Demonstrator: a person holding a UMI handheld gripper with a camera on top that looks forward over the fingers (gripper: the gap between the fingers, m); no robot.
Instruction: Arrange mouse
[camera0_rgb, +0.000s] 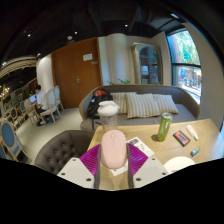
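Wooden and pale, the table (205, 135) spreads ahead of the gripper, with a grey sofa (140, 103) beyond its far edge and a grey armchair (62, 148) off its near left corner. On the tabletop stand a green bottle (164, 126) toward the middle, some small packets (183, 137) to its right, and a white round dish (180, 164) at the near right edge.

Smallest of all is the pink mouse (113, 148), held up between the two fingers of the gripper (113, 160), which has closed narrowly on it; both purple pads (90, 158) press its flanks, so it appears lifted clear of the table, above the near edge.

It is likely light, with a hard, smooth, rounded shell, so it could slip or twist if squeezed near the tapering ends. Holding across the widest part of the sides, as now, seems the safest grasp.

Bare wood lies between the bottle and the near edge, giving room to set it down. The bottle and the dish are the obstacles to steer clear of.
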